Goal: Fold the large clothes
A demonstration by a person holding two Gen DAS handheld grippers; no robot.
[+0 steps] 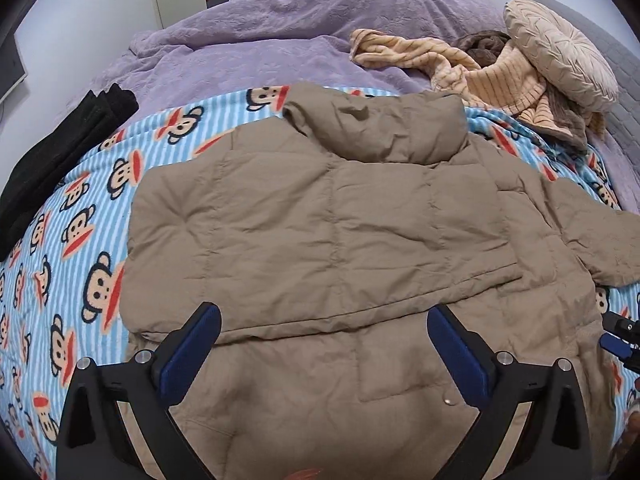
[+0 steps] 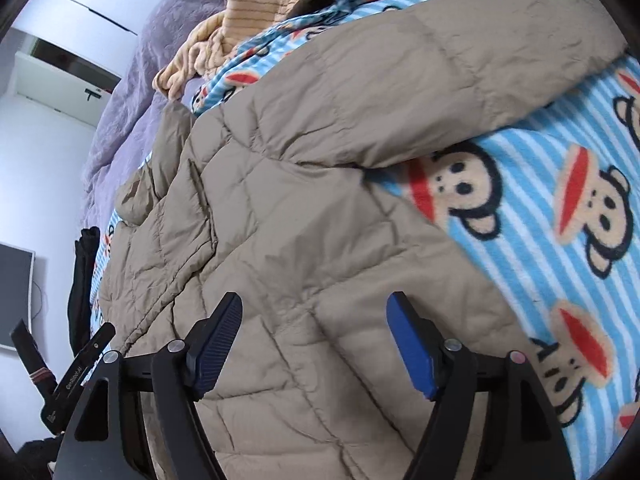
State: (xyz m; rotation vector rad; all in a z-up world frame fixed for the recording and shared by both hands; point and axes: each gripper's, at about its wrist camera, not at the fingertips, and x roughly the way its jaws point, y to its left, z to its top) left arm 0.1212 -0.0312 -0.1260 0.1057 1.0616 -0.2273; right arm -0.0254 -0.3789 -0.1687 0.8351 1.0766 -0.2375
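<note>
Left gripper (image 1: 324, 320) spread wide, empty, right gripper (image 2: 314, 308) likewise, above one tan padded jacket (image 1: 320, 208), one monkey-print blanket (image 1: 80, 216)

Both wrist views look close down on one jacket (image 1: 320, 220)

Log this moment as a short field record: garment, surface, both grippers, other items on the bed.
garment: tan puffer jacket, spread flat, left side folded over the body
surface: monkey-print blanket over a purple bedspread
left gripper: open, above the jacket's lower part
right gripper: open, above the jacket
other items: black folded garment, striped beige clothing, round cushion
</note>
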